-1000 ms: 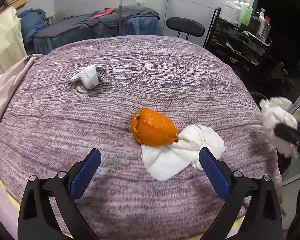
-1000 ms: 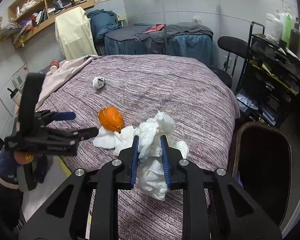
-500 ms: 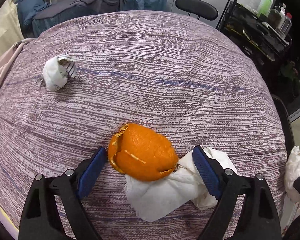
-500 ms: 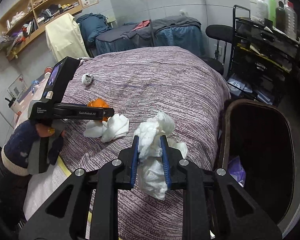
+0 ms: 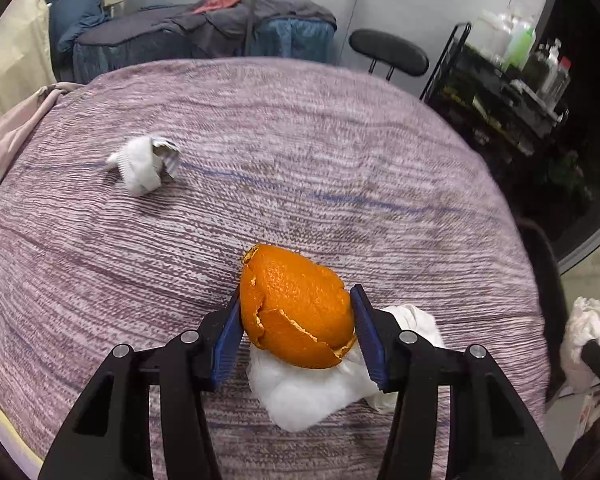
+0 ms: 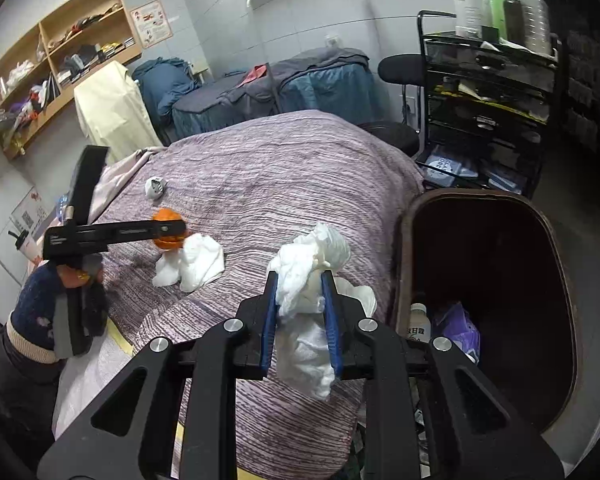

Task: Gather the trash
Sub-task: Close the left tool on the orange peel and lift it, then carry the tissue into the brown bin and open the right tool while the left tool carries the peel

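My left gripper (image 5: 296, 326) is shut on an orange peel (image 5: 296, 308) just above the purple bedspread (image 5: 300, 160); a crumpled white tissue (image 5: 320, 392) lies under it. The peel (image 6: 168, 232) and tissue (image 6: 196, 260) also show in the right wrist view. My right gripper (image 6: 300, 312) is shut on a wad of white tissue (image 6: 308, 280), held off the bed's edge, left of a dark brown trash bin (image 6: 404, 240). A small white crumpled wrapper (image 5: 146, 164) lies further back on the bed (image 6: 155, 187).
The bin holds a bottle (image 6: 418, 324) and purple plastic (image 6: 458, 324). A black cart (image 6: 488, 92) with bottles stands to the right, a black stool (image 5: 388, 50) behind the bed. Another bed (image 5: 204, 44) with dark covers stands at the back. Wall shelves (image 6: 60, 48) at left.
My left gripper moved forward and closed on the orange peel. My right gripper carried its tissue wad right, closer to the bin.
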`<act>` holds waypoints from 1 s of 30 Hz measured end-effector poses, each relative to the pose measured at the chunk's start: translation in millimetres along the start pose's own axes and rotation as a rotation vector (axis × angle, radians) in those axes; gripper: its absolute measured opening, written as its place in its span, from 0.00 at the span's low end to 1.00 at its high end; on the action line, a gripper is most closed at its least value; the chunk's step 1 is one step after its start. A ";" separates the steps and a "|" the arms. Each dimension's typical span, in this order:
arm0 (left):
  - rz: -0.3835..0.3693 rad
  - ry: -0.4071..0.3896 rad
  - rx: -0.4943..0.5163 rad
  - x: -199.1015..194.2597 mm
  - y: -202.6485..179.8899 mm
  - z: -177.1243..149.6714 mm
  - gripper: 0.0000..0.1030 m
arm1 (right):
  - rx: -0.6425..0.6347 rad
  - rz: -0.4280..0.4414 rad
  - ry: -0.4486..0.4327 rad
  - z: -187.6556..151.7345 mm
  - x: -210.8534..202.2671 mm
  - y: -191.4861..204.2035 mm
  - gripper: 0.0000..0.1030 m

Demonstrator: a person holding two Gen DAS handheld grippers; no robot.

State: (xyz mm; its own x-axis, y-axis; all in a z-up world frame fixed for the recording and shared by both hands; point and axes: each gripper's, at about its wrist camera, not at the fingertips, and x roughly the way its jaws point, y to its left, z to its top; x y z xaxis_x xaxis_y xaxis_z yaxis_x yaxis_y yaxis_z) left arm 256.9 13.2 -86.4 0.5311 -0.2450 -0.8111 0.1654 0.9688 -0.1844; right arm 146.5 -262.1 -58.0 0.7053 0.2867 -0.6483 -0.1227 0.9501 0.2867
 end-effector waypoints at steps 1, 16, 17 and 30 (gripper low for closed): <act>-0.014 -0.019 -0.010 -7.5 0.8 -0.8 0.49 | 0.007 0.000 -0.007 -0.7 -2.4 -3.6 0.21; -0.168 -0.158 0.037 -80.1 -60.0 -28.7 0.49 | 0.096 -0.044 -0.054 -20.3 -33.8 -49.3 0.21; -0.178 -0.159 0.049 -81.6 -66.7 -31.2 0.49 | 0.101 -0.047 -0.056 -21.0 -35.7 -52.4 0.21; -0.279 -0.128 0.163 -73.6 -144.2 -49.4 0.49 | 0.192 -0.126 -0.063 -41.0 -50.0 -108.1 0.21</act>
State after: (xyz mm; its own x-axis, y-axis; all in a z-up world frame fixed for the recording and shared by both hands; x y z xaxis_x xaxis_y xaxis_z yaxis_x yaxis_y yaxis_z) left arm 152.9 -106.7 -27.5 0.5450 -0.5124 -0.6636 0.4439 0.8478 -0.2901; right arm 95.8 -374.1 -85.5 0.7493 0.1537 -0.6441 0.0997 0.9354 0.3393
